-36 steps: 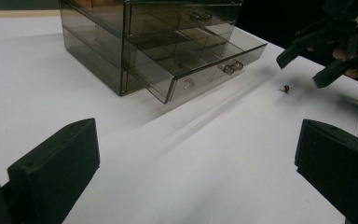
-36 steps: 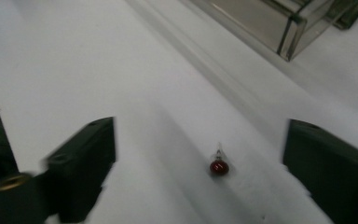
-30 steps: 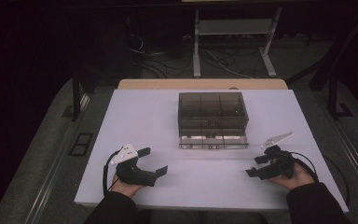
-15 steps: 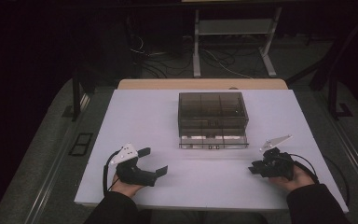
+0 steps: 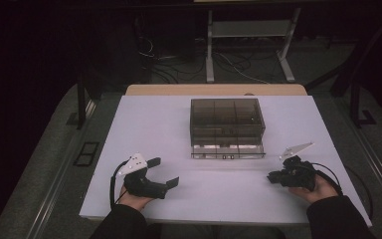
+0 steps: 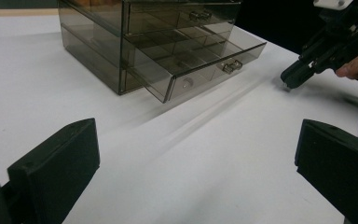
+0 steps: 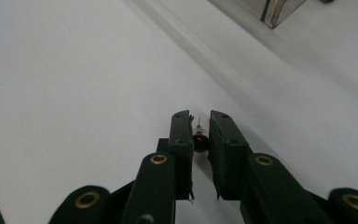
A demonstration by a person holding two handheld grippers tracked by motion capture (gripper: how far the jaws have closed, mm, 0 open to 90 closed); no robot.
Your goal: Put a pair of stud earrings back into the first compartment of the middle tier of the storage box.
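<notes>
A smoky clear drawer box stands mid-table with its bottom drawer pulled out. My right gripper rests low on the table to the right of the box. Its jaws have just been closing and now pinch a small dark round piece with a thin metal pin. My left gripper lies at the front left, open, with nothing between its jaws, pointing toward the box.
The white table top runs to a wooden strip at the back. Behind it a metal stand and cables lie on the dark floor. The drawer's front edge juts toward me between the two grippers.
The right gripper's jaws have come together from apart to nearly touching. Both hands have stayed in place, and the left gripper is as wide as before.
</notes>
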